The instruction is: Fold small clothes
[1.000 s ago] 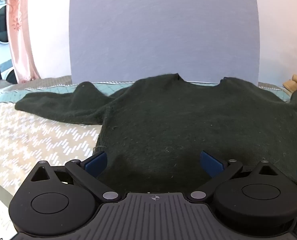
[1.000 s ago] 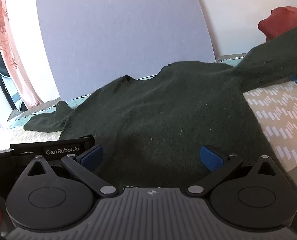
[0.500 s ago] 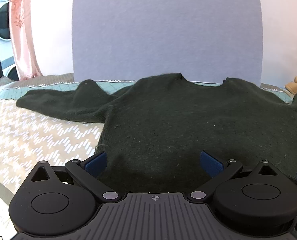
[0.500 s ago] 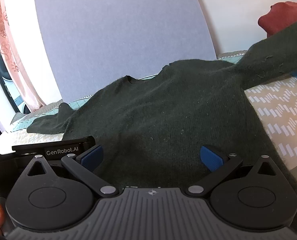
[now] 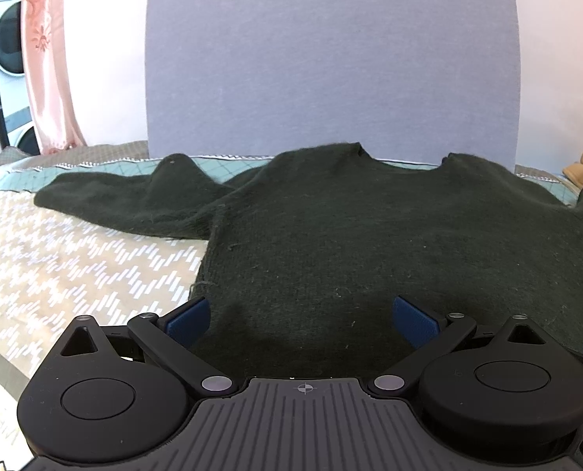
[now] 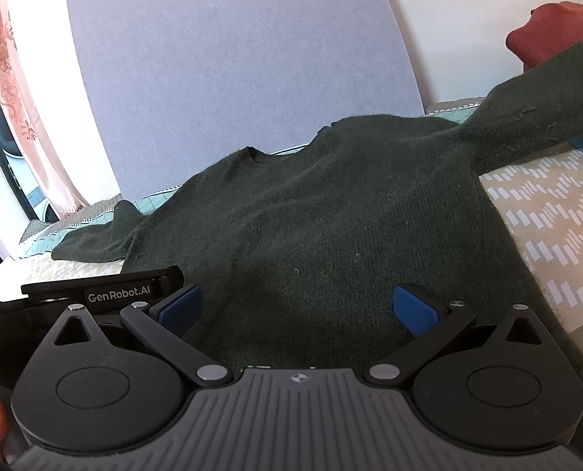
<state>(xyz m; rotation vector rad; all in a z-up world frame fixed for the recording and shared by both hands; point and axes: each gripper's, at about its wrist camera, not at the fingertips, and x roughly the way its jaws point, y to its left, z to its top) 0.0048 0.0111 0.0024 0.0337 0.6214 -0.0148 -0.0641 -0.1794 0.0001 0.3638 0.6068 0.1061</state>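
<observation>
**Both grippers spread wide at the hem of a soft, unfolded sweater**

The left gripper (image 5: pixel 301 316) has its blue pads well apart and holds nothing; the dark green sweater (image 5: pixel 370 243) lies directly ahead of it, hem nearest, neckline at the far end. The right gripper (image 6: pixel 297 308) is likewise released, with the sweater's body filling the space ahead of its fingers. In the right wrist view the left gripper's black body sits just to the left.

The sweater lies flat on a patterned bedspread (image 5: pixel 75 267), front spread out. One sleeve (image 5: pixel 134 204) runs out to the left of the left gripper, slightly bunched near its cuff. The other sleeve (image 6: pixel 534 121) stretches up and to the right of the right gripper, toward a red cloth (image 6: pixel 546 31).

Judged from its fuzzy knit, it should be light, limp and a little stretchy, sagging wherever unsupported. It looks grippy rather than slick. Good holds seem to be the hem corners or a sleeve cuff, pinching both layers; a grab at mid-body would likely just bunch it.
</observation>
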